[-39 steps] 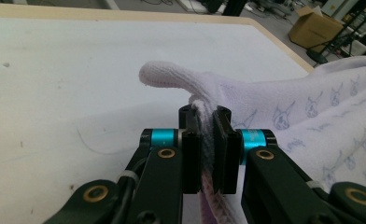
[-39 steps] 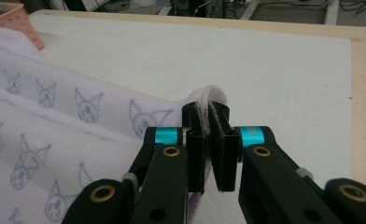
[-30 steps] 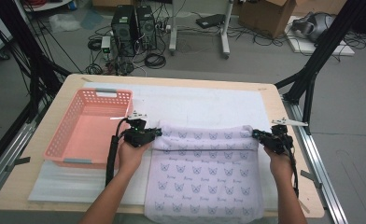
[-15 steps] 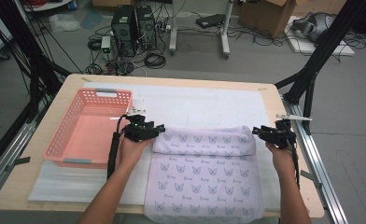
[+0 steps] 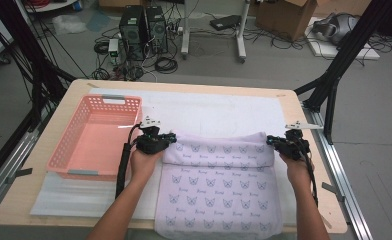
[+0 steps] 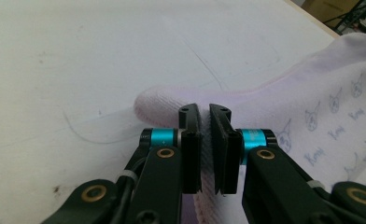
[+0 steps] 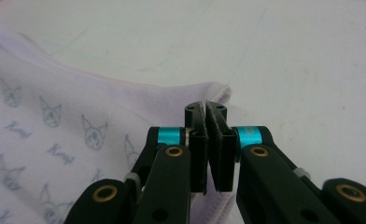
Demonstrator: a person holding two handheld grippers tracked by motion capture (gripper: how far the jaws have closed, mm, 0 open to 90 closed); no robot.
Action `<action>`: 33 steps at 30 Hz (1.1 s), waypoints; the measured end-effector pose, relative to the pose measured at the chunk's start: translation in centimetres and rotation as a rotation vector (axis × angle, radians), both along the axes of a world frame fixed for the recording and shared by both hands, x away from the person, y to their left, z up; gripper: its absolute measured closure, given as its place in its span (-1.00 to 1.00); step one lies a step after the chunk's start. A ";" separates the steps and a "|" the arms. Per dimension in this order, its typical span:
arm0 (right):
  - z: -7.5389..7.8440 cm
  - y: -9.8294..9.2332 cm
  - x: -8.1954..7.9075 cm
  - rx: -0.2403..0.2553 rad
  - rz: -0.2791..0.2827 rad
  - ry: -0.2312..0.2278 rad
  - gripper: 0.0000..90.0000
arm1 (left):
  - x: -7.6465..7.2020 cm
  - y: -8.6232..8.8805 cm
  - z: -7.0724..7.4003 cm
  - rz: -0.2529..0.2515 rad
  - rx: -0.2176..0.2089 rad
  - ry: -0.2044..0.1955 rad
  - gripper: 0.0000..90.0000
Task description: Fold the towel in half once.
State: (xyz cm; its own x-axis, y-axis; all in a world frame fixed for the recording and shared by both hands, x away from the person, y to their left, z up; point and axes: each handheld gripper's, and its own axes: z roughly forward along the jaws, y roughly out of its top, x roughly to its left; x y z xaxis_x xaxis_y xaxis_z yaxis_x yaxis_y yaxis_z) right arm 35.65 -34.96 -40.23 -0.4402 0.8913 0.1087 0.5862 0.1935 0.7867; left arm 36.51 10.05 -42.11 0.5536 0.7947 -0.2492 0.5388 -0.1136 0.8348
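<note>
- High view, surface [image 5: 74, 210]: pale wood top with a white mat laid across it.
- High view, cloth [image 5: 219, 195]: lilac, printed with small cat faces, lying on the near middle of the white mat. Its far edge is folded back into a thick band that runs from one hand-held gripper to the other; its near end reaches the front edge of the surface.
- High view, basket [image 5: 64, 155]: pink plastic with slotted walls, standing on the left part of the surface, just beside the left hand.
- High view, left hand-held gripper [image 5: 172, 138]: at the left end of the folded band, touching it.
- High view, right hand-held gripper [image 5: 270, 141]: at the right end of the band, touching it.
- High view, floor beyond the surface: a black computer tower [image 5: 143, 25], loose cables and a cardboard box [image 5: 284, 15].
- Left gripper view, left hand-held gripper [image 6: 204, 114]: the jaws have just been closing and now stand almost together. They pinch the rounded corner of the cloth [image 6: 162, 105], which lies on the white mat.
- Right gripper view, right hand-held gripper [image 7: 205, 109]: the jaws have just been closing and are now clenched. The hemmed corner of the cloth [image 7: 125, 102] is caught between them, and the printed fabric spreads away to the left of that view.
</note>
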 end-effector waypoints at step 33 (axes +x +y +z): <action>-2.2 0.2 -9.2 -0.002 0.032 -0.021 0.49 | -7.1 1.5 -2.1 -0.073 -0.011 0.011 0.24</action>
